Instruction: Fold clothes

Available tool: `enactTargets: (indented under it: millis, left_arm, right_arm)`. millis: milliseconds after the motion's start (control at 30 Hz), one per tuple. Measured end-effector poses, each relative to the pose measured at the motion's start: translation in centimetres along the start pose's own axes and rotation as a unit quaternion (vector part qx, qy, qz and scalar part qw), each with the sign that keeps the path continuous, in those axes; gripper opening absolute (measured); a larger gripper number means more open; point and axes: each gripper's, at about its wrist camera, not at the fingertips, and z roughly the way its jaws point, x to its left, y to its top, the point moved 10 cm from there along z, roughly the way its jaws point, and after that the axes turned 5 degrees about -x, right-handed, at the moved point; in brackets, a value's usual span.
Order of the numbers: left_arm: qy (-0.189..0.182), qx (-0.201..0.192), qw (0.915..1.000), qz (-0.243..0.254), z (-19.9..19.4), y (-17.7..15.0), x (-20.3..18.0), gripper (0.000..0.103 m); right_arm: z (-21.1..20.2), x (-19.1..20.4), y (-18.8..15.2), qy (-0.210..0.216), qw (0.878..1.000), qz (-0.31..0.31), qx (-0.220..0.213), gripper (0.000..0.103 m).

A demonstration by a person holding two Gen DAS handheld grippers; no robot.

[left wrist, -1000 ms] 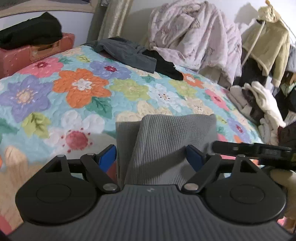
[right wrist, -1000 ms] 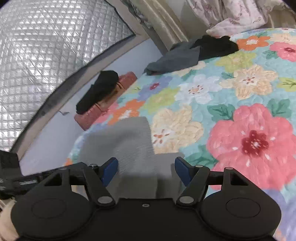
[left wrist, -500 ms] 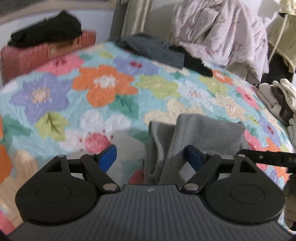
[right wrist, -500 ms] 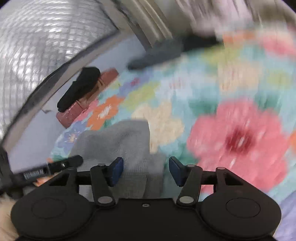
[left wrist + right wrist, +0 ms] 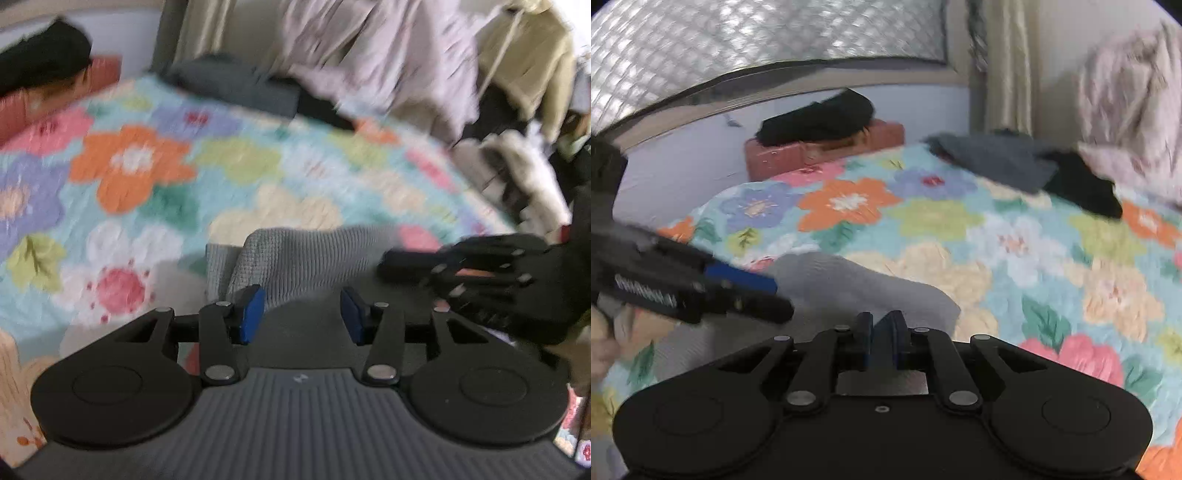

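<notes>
- Jaws: left gripper [image 5: 302, 316] half spread & closing, the grey knit garment [image 5: 314, 258] between the blue pads, but pads not pressing it yet as far as I can tell. Right gripper [image 5: 880, 341] jaws nearly pressed together & closing; grey cloth sits right at the tips, but whether a fold is pinched – can't tell, tips hide it.
- Where: garment lies partly folded on the floral quilt [image 5: 129, 166], at the near edge, ~6 o'clock in both views, just ahead of each gripper.
- Handling (judgement): soft ribbed knit, light, limp, a bit stretchy. Won't hold shape when lifted; will sag & drag on the quilt. Not fragile, not slippery. Best hold prob. at the near corners/hem through all layers, so the folded flap doesn't slide off.
- Left wrist view only: folded flap's ridge w/ a second layer peeking out at 9 o'clock of it; right gripper coming in from 3 o'clock over the cloth; clothes pile [image 5: 517, 177] at 2 o'clock.
- Right wrist view only: left gripper at 9 o'clock; silver quilted panel [image 5: 738, 37] at 11; garment's far rounded edge.
- Both views blurred.
</notes>
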Motion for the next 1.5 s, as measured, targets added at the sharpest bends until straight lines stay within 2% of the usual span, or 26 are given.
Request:
enactTargets:
  millis: [133, 200, 233, 267, 400, 467, 533, 700, 767, 867, 967, 1033, 1100, 1200, 1300, 1500]
  left_arm:
    - [0.015, 0.005, 0.9989, 0.043, 0.5, 0.8, -0.9, 0.044]
    - [0.015, -0.002, 0.9976, 0.068, 0.9, 1.5, -1.6, 0.047]
    - [0.012, -0.007, 0.9972, 0.073, 1.0, 1.7, -1.9, 0.048]
    - [0.011, -0.009, 0.9971, 0.075, 1.1, 1.8, -2.1, 0.049]
    - [0.044, 0.004, 0.9980, 0.045, 2.0, 1.4, -0.5, 0.048]
    - [0.051, -0.004, 0.9984, 0.022, 2.0, 1.3, 0.4, 0.042]
    - [0.059, -0.010, 0.9978, 0.029, 1.8, 1.3, 0.5, 0.040]
    - [0.072, -0.019, 0.9961, 0.049, 1.3, 1.3, 0.2, 0.041]
    - [0.069, -0.025, 0.9961, 0.050, 1.0, 1.4, 0.0, 0.043]
    - [0.046, -0.056, 0.9958, 0.056, 0.1, 2.2, -0.7, 0.049]
    - [0.038, -0.081, 0.9934, 0.073, -0.6, 3.5, -1.6, 0.049]
    - [0.019, -0.074, 0.9944, 0.073, -0.3, 3.7, -2.4, 0.049]
    - [0.005, -0.058, 0.9960, 0.068, 0.3, 3.5, -2.7, 0.049]
    - [0.000, -0.013, 0.9988, 0.047, 2.0, 2.5, -2.3, 0.046]
    - [-0.004, 0.000, 0.9998, 0.021, 2.7, 2.1, -1.3, 0.046]
    - [-0.005, 0.005, 0.9997, -0.025, 3.1, 1.9, 0.6, 0.045]
  right_arm:
    - [0.5, -1.1, -0.2, 0.015, 0.998, 0.064, -0.005, 0.012]
    - [0.8, -1.0, 0.2, 0.028, 0.997, 0.069, -0.011, 0.021]
    - [1.2, -0.9, 0.4, 0.024, 0.998, 0.057, -0.008, 0.031]
    - [1.5, -0.7, 0.5, 0.019, 0.999, 0.046, -0.004, 0.034]
    - [2.8, -0.7, 0.7, -0.003, 1.000, 0.014, 0.016, 0.033]
    - [3.2, -1.6, 0.0, -0.015, 0.999, 0.036, 0.031, 0.032]
    - [3.1, -2.3, -0.6, -0.022, 0.997, 0.062, 0.036, 0.033]
    - [1.9, -3.6, -1.6, -0.043, 0.992, 0.105, 0.046, 0.035]
    - [0.8, -3.6, -1.5, -0.034, 0.991, 0.128, 0.038, 0.037]
    - [-1.1, -2.8, -1.0, -0.045, 0.993, 0.110, 0.012, 0.039]
    - [-2.8, -0.2, -0.3, -0.034, 0.998, 0.053, -0.012, 0.039]
    - [-3.5, 1.5, -0.1, -0.017, 0.999, 0.025, -0.016, 0.039]
    - [-3.3, 3.0, -0.6, 0.001, 1.000, 0.004, -0.001, 0.039]
    - [-2.4, 4.0, -2.3, -0.018, 0.998, -0.049, 0.026, 0.039]
    - [-2.3, 4.8, -3.6, -0.043, 0.995, -0.089, 0.024, 0.040]
    - [-3.4, 4.4, -4.2, -0.037, 0.998, -0.047, 0.025, 0.040]
